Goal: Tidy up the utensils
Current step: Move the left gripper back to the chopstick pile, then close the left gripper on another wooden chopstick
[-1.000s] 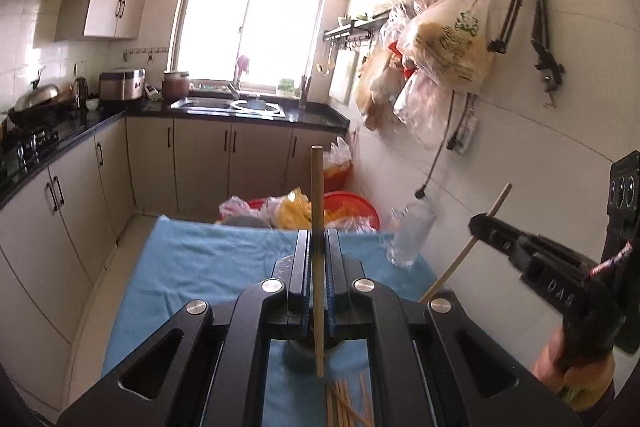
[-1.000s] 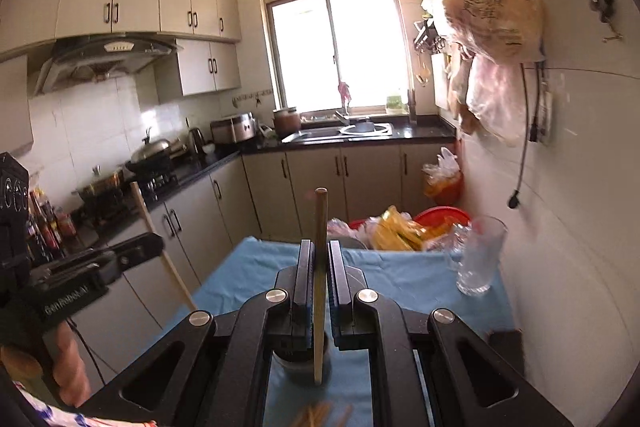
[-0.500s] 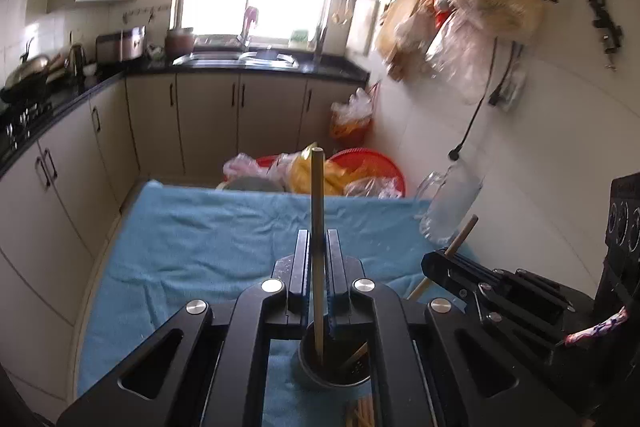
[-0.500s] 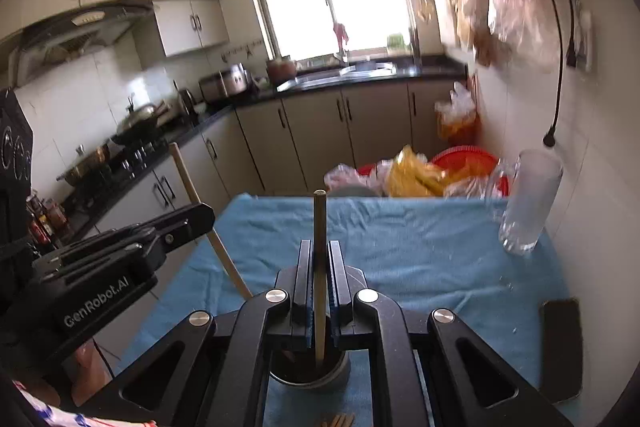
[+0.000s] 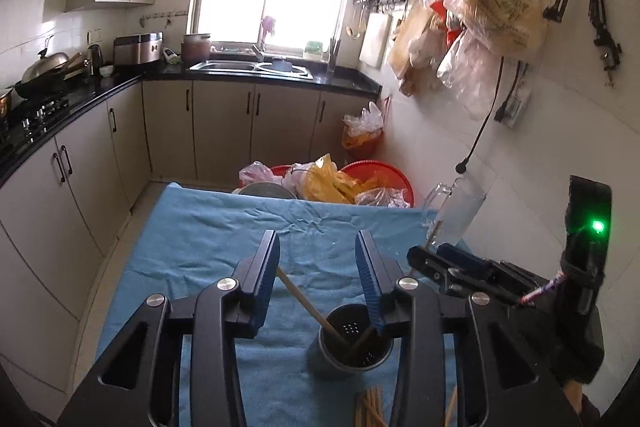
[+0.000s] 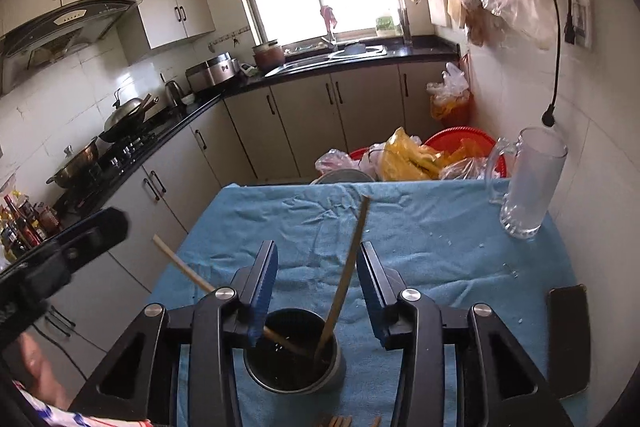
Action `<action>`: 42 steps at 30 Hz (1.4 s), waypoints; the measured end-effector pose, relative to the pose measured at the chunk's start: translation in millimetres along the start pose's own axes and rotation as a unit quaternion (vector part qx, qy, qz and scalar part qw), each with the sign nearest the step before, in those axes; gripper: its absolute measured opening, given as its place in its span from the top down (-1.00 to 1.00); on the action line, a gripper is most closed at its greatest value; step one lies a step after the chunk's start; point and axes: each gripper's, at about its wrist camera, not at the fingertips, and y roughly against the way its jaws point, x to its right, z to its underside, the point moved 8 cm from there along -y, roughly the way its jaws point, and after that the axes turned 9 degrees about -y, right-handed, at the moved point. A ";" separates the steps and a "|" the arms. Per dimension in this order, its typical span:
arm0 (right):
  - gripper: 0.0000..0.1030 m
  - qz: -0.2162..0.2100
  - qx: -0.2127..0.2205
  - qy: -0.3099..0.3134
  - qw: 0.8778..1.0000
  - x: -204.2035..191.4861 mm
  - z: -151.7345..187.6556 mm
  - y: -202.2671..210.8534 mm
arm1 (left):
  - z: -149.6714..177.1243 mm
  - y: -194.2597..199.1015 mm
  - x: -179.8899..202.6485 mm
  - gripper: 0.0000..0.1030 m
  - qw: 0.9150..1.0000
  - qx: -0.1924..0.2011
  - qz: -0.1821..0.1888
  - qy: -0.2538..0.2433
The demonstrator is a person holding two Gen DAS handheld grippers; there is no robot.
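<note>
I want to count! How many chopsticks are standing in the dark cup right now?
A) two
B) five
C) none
A: two chopsticks lean inside the cup, one tilting left and one right, and both open grippers hold nothing.

My left gripper [image 5: 317, 267] and right gripper [image 6: 317, 277] now stand spread wide, each having let go its chopstick; both chopsticks [image 6: 347, 277] now lean loose in the holder [image 6: 294, 351].
</note>
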 end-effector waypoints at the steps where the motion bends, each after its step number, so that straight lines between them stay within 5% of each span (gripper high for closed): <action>1: 0.14 0.000 0.003 0.001 1.000 -0.8 -1.0 5.2 | 1.3 7.0 -2.1 0.23 1.000 0.004 -0.003 0.001; 8: -0.14 0.012 0.025 0.011 1.000 8.4 5.3 53.7 | 26.4 55.8 -21.2 0.09 0.999 0.017 -0.003 0.031; 13: -0.17 0.032 -0.024 0.023 0.999 37.1 61.1 67.3 | 69.7 74.3 -32.8 0.00 0.999 0.004 -0.006 0.050; 17: -0.17 0.043 -0.092 0.027 0.994 63.7 128.8 56.4 | 127.0 57.2 -31.5 -0.01 0.998 -0.052 -0.009 0.043; 22: 0.11 0.014 -0.168 0.017 0.986 74.3 203.0 38.6 | 198.8 19.3 -6.8 -0.01 0.989 -0.142 0.022 0.033; 30: 0.30 0.023 -0.197 0.067 0.978 64.1 244.1 26.1 | 252.0 -18.2 64.7 0.23 0.971 -0.218 0.086 -0.054; 34: 0.72 0.023 -0.197 0.055 0.979 70.7 241.4 26.8 | 265.3 -38.8 81.0 0.72 0.961 -0.250 0.093 -0.075; 42: 0.73 0.046 -0.194 0.017 0.980 102.0 238.3 33.8 | 268.4 -40.8 68.6 0.87 0.962 -0.257 0.066 -0.055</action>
